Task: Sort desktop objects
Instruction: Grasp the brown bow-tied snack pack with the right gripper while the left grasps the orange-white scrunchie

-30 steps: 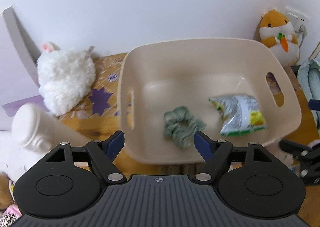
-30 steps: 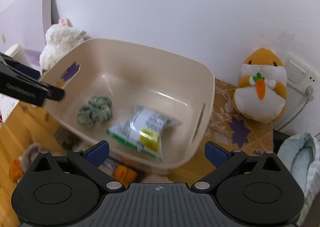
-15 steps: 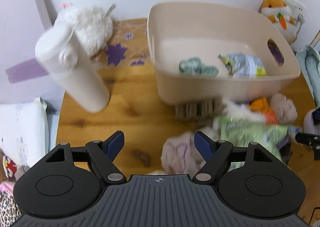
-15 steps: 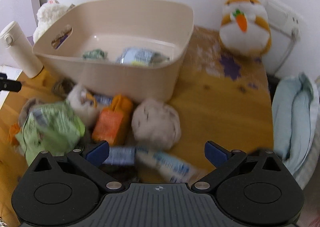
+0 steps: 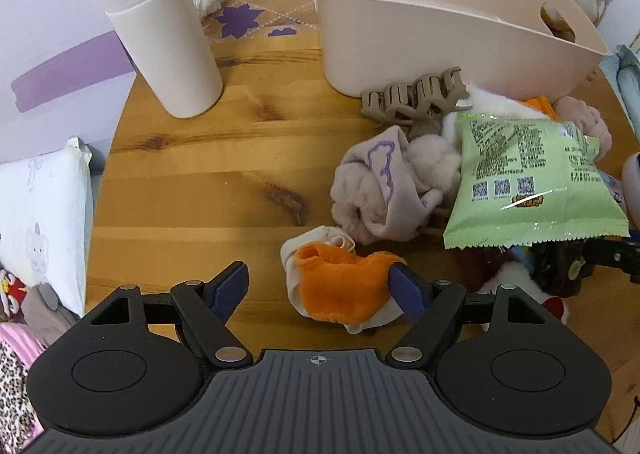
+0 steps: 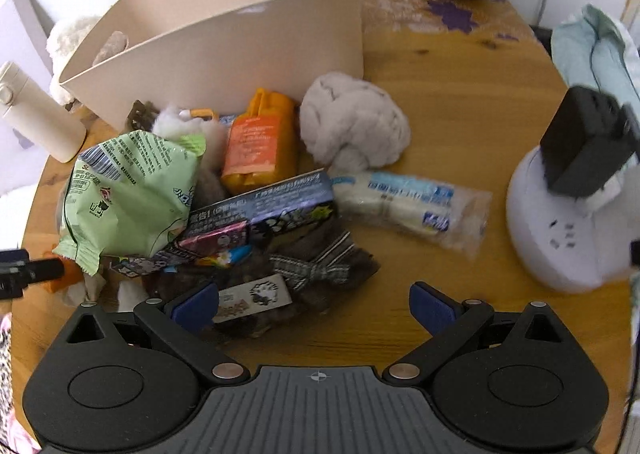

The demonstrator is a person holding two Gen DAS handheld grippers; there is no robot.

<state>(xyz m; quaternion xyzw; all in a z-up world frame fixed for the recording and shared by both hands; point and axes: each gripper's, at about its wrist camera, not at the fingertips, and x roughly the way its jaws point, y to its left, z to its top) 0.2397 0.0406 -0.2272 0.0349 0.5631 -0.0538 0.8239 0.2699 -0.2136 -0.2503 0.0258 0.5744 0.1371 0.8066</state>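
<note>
Left wrist view: left gripper [image 5: 318, 288] spread around orange sock [image 5: 340, 290], just in front of beige bin [image 5: 420, 34]. Right gripper [image 6: 314, 304] spread, near dark bow scrunchie [image 6: 320, 266], also before bin.

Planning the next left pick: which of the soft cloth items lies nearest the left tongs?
The orange scrunchie, lying between the open left tongs; the lilac and grey ones sit farther back.
</note>
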